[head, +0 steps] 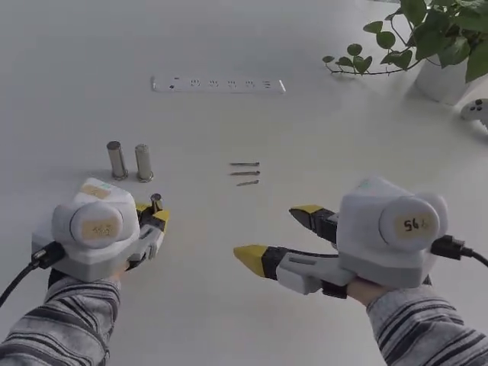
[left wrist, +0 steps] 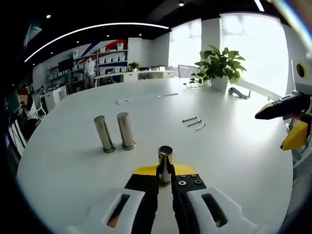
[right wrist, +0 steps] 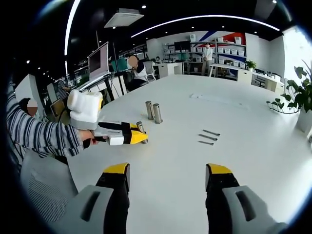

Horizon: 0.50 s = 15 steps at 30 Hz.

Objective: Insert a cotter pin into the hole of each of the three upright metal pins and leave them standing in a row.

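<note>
Left tongs [left wrist: 165, 183]: closed narrow on one metal pin, clamped on the lower shank so that the top end stands clear above the jaws.
Held metal pin [left wrist: 165, 163]: upright, on the near side of the other two. Whether its base rests on the bench [head: 229, 305] cannot be told.
Standing metal pins [head: 130, 162]: two, upright, side by side and just apart, beyond the left tongs.
Cotter pins [head: 245, 173]: three, lying parallel on the bench, to the right of the standing metal pins and well apart from both tongs.
Right tongs [head: 276, 232]: wide open, holding nothing, above the bench with the tips aimed towards the left tongs.
Reason for hold: the low, upright clamp probably steadies the held metal pin and leaves its upper part free for insertion. The open right tongs are free to fetch a cotter pin.
Cross holes: too small to make out.
Progress: judged early, with all three cotter pins loose on the bench.
Next move: probably a pinch pick-up of the nearest cotter pin.
Risk: thin cotter pins lying flat may slip from the jaws.
</note>
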{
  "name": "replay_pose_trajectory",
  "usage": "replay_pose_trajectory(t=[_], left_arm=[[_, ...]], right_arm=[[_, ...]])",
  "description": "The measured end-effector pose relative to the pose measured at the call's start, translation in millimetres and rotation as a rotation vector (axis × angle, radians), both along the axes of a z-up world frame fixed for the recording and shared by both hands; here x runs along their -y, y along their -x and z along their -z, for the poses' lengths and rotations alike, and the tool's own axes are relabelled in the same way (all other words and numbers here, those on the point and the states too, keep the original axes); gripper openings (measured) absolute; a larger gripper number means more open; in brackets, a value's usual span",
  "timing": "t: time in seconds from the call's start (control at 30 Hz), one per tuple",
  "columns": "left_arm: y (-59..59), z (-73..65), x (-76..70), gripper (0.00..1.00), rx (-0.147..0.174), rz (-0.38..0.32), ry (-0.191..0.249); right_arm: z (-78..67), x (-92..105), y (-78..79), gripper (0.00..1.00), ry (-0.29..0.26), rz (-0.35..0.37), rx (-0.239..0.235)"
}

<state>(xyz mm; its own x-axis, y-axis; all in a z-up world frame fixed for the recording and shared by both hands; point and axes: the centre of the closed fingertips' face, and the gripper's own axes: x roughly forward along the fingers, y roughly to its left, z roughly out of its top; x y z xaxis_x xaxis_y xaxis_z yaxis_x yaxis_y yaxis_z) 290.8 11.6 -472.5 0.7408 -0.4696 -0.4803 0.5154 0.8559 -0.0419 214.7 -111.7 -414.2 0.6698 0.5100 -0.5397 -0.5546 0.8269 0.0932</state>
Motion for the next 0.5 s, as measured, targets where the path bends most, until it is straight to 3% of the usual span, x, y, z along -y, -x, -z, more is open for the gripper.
replay_pose_trajectory(t=[0.07, 0.4, 0.5], left_arm=[[0.8, -0.9, -0.3, 0.05, 0.003, 0.001, 0.001], [2.5, -1.5, -2.1, 0.06, 0.032, 0.007, -0.014], [2.0, -0.4, -2.3, 0.06, 0.026, 0.0, -0.011]], right_arm=[[-0.7, 1.4, 0.4, 0.59, 0.008, -0.002, 0.012], [5.5, 5.3, 2.7, 0.57, 0.012, -0.006, -0.017], [8.6, 5.7, 3.4, 0.57, 0.023, -0.017, -0.029]])
